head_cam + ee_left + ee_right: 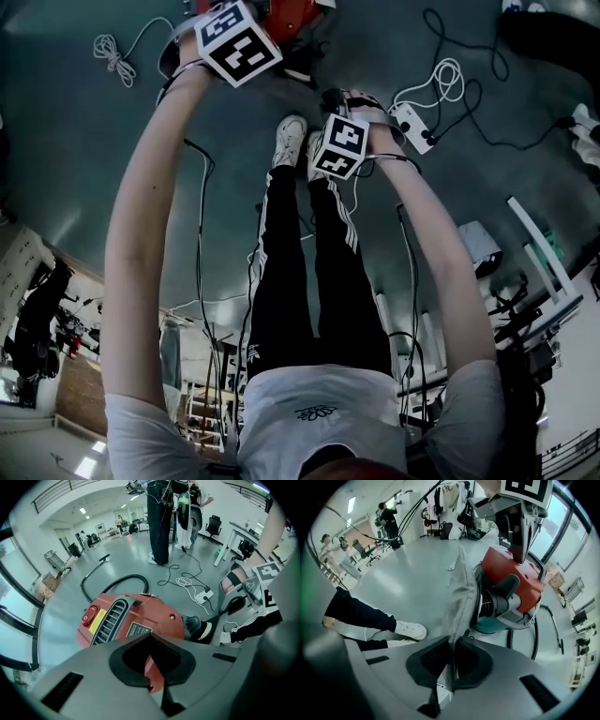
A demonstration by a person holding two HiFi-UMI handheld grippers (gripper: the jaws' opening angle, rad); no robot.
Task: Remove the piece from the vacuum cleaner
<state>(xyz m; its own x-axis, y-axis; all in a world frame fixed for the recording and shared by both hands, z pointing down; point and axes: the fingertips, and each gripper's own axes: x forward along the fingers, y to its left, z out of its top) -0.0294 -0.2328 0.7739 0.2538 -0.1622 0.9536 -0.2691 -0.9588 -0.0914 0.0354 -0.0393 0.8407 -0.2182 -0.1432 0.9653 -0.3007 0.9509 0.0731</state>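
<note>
A red vacuum cleaner point(136, 620) lies on the grey floor, with a rocker switch and a vent grille on top. My left gripper point(152, 667) is shut on the edge of its red shell; in the right gripper view that left gripper point(519, 550) comes down onto the vacuum cleaner point(515, 573) from above. My right gripper point(451, 660) is shut on a flat grey filter piece point(461, 597). The piece stands edge-on beside the machine's open end, with its teal ring and black ribbed core. In the head view both marker cubes show; the right gripper point(342, 141) is nearer than the vacuum cleaner point(286, 17).
A white power strip point(205, 596) with coiled cables lies on the floor to the right. The black hose point(112, 581) curves away behind the vacuum. The person's own white sneakers point(291, 141) are just below the grippers. Other people point(159, 522) stand further off among desks and chairs.
</note>
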